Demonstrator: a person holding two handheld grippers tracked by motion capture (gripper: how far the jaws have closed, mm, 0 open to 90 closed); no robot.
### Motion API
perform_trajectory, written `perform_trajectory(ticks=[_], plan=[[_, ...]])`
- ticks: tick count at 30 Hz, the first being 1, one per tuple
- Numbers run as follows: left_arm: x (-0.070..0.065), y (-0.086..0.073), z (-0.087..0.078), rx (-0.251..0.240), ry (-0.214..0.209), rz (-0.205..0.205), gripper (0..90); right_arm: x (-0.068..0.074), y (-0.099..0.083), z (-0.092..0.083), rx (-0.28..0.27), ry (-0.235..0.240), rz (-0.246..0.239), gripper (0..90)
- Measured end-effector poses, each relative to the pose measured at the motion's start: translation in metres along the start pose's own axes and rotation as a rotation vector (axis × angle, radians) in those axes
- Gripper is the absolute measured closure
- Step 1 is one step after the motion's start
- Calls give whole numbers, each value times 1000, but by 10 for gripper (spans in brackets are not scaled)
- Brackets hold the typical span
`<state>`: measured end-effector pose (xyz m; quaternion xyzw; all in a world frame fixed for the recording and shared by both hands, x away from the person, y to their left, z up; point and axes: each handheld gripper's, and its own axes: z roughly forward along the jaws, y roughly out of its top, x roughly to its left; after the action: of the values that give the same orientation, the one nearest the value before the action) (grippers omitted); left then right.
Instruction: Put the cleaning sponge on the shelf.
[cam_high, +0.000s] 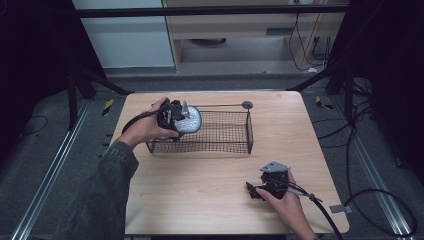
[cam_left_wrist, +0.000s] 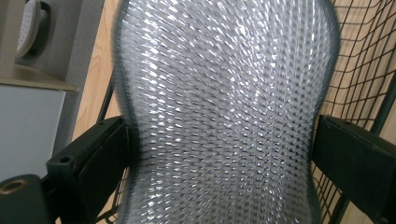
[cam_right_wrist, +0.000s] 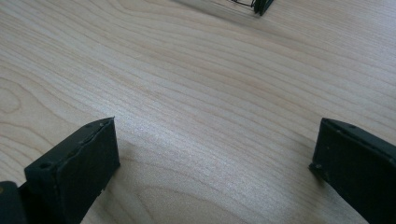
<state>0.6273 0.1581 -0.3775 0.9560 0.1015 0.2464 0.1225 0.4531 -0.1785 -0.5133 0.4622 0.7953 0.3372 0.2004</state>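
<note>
A silvery, shiny mesh piece (cam_high: 192, 122), roundish from above, hangs over the left end of a black wire basket (cam_high: 226, 146) in the high view. My left gripper (cam_high: 181, 120) is shut on it. In the left gripper view the mesh piece (cam_left_wrist: 224, 88) bulges above the two black jaws of my left gripper (cam_left_wrist: 219, 144), which pinch it in at both sides, with the basket's wires (cam_left_wrist: 369, 70) behind it at the right. My right gripper (cam_high: 253, 191) rests near the table's front right, held by a hand. It stands open over bare wood in the right gripper view (cam_right_wrist: 215, 154).
The wooden table (cam_high: 200, 195) has free room in front of and to the right of the basket. A thin dark rod with a round end (cam_high: 247, 104) runs along the basket's far rim. Cables (cam_high: 320, 205) trail from both grippers. Black frame bars stand beyond the table's far corners.
</note>
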Motion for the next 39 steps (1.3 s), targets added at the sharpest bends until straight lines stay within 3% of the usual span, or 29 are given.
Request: perform_trajectory(ticks=[5, 26, 39], plan=[[1, 0, -2, -20, 1, -28, 34, 0, 0, 0, 0, 0, 0, 7], [-1, 1, -17, -60, -10, -36, 46, 0, 0, 0, 0, 0, 1, 7], [-11, -8, -27, -79, -14, -55, 57, 0, 0, 0, 1, -2, 4, 7]])
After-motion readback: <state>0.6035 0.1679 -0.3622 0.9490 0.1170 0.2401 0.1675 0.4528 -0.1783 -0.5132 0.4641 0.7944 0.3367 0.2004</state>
